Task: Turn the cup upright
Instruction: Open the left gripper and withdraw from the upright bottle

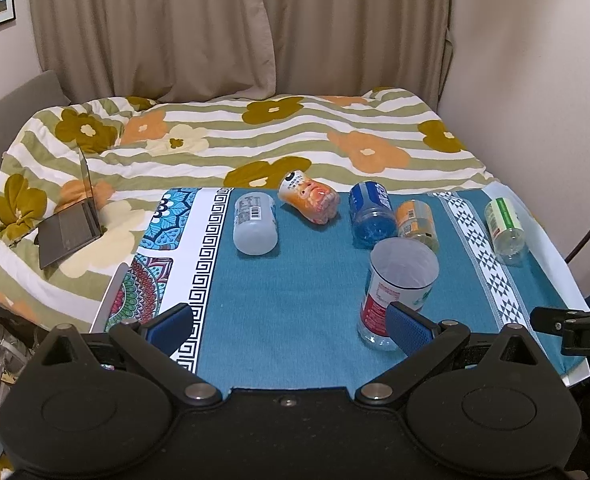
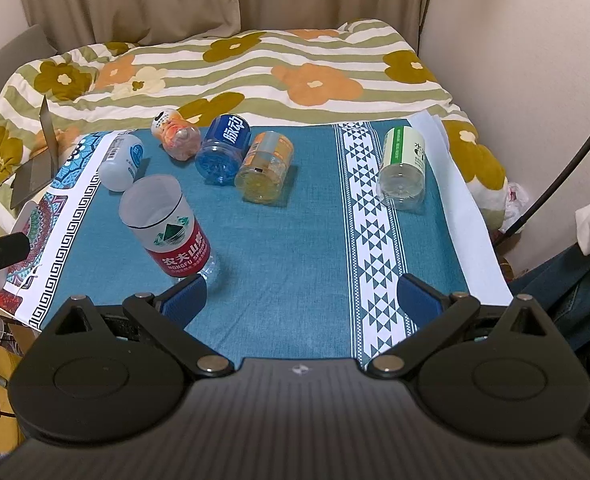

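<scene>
Left wrist view shows a laptop (image 1: 71,228) on the bed (image 1: 215,140) at far left. Next comes the surface (image 1: 287,300) with a teal cloth. Five cups lie on their sides along the far edge: white cup (image 1: 255,224), orange cup (image 1: 311,198), blue cup (image 1: 371,212), yellow cup (image 1: 417,222), green cup (image 1: 505,226). Nearer, the red cup (image 1: 395,292) stands with its mouth up, leaning a little. The left tool (image 1: 291,328) is wide open and holds nothing; its right pad is just beside the red cup. The right tool (image 2: 301,300) is wide open too, holding nothing.
</scene>
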Motion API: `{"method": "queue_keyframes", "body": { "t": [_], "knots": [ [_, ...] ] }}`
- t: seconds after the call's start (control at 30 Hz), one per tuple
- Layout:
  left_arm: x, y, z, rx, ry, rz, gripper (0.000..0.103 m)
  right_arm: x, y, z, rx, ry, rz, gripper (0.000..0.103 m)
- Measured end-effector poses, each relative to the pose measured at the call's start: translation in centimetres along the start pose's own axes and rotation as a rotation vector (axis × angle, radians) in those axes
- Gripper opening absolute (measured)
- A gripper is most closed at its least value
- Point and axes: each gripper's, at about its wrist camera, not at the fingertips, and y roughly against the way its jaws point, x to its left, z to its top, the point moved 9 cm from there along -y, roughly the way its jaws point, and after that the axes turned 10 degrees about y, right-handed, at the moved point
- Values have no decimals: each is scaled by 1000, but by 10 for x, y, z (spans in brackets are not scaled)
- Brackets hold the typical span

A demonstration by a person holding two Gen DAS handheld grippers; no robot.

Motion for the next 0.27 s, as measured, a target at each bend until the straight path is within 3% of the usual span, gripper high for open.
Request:
{"method": "queue_keyframes", "body": {
  "t": [0.27],
  "knots": [
    [7,-5,2,6,21,7,103,3,-5,1,-15,14,29,103]
  ]
}}
